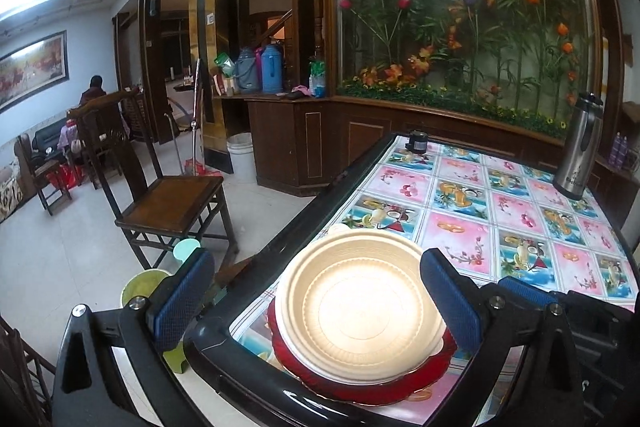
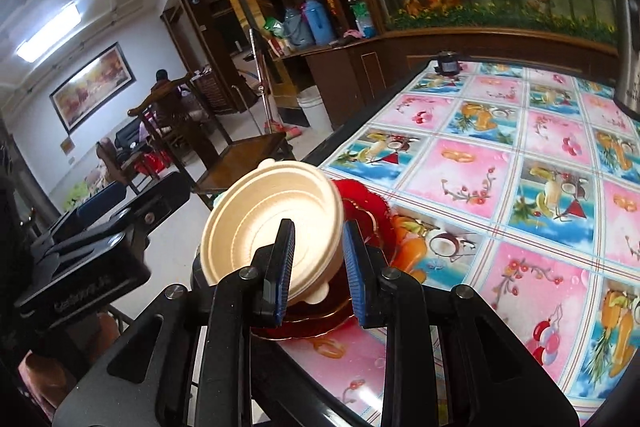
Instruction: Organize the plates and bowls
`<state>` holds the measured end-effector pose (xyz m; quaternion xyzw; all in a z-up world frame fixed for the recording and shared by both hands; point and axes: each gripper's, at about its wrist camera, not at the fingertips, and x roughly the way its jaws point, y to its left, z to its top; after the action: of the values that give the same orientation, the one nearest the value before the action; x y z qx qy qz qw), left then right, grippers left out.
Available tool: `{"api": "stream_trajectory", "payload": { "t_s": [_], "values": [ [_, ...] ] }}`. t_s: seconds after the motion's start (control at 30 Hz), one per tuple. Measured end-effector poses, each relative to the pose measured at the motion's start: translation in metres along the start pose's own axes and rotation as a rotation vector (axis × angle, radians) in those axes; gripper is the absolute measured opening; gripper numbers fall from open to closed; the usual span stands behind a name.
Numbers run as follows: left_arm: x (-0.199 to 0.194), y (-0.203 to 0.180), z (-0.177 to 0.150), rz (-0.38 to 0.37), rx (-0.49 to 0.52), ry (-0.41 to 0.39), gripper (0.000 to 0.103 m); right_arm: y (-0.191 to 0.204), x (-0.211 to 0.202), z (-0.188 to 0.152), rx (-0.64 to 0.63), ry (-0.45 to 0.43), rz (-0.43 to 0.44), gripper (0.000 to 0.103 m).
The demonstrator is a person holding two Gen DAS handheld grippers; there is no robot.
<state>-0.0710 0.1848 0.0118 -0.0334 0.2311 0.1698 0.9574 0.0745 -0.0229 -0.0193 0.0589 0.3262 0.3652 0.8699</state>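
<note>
Left claw [image 1: 316, 301] and right claw [image 2: 318, 271] are each built of black plastic arms, fitted with ribbed blue pads at the tips and silver round screws behind them.

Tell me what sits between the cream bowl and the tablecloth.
A red plate lies under the cream bowl, on the tablecloth at the table's near corner. Both wrist views show it.

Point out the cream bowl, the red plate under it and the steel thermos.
cream bowl [image 1: 356, 311]: left wrist view, on the flat inside bottom.
red plate [image 1: 372, 393]: left wrist view, on the near rim showing below the bowl.
steel thermos [image 1: 578, 155]: left wrist view, on the middle of its body.
</note>
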Motion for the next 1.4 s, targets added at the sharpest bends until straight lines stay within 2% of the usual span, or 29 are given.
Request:
{"api": "stream_trajectory", "payload": {
  "t_s": [0.37, 0.53, 0.77, 1.4],
  "values": [
    [0.009, 0.006, -0.007, -0.008, -0.014, 0.048, 0.103, 0.008, 0.011, -0.005, -0.023, 0.035, -0.020, 0.025],
    [0.013, 0.003, -0.009, -0.007, 0.012, 0.078, 0.103, 0.009, 0.011, -0.006, -0.022, 0.034, -0.019, 0.025],
    [0.009, 0.001, -0.009, 0.006, 0.027, 0.066, 0.103, 0.004, 0.014, -0.007, -0.009, 0.037, -0.024, 0.025],
    [0.015, -0.001, -0.010, 0.005, 0.028, 0.101, 0.103, -0.001, 0.015, -0.008, -0.004, 0.042, -0.024, 0.025]
  ]
}}
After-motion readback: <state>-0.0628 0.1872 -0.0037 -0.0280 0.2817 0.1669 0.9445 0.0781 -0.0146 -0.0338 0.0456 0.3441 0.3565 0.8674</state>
